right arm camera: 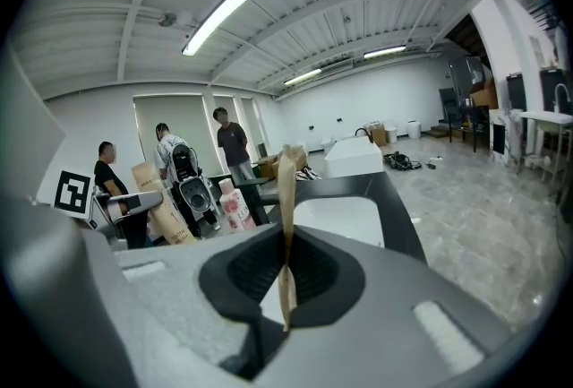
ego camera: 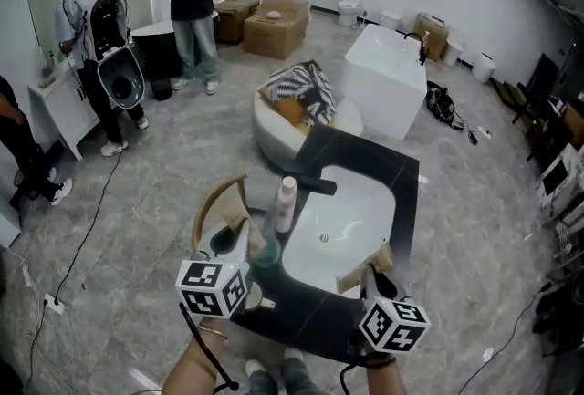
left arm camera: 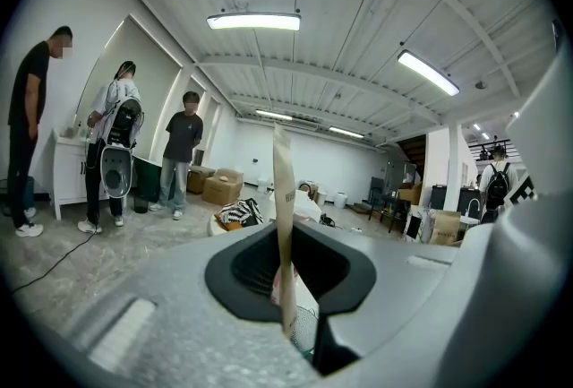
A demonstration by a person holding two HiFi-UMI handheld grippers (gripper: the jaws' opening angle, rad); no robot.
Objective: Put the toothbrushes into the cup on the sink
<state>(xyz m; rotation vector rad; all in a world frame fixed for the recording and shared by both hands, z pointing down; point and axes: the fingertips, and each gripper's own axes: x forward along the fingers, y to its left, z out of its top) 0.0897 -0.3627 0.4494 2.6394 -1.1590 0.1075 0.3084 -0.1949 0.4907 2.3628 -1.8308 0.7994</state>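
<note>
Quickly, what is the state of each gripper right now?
Left gripper: closed on a brown toothbrush packet.
Right gripper: closed on a second toothbrush packet.

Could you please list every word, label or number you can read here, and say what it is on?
"TOOTH", only partly legible, the rest too small: kraft packet left of the pink bottle, right gripper view.
Pink bottle label: too blurred to read.
Marker cubes: square patterns only, no words.

Black sink (ego camera: 407, 176) — white basin (ego camera: 354, 218), pink bottle (ego camera: 286, 202), tan toothbrush pack (right arm camera: 286, 198).
</note>
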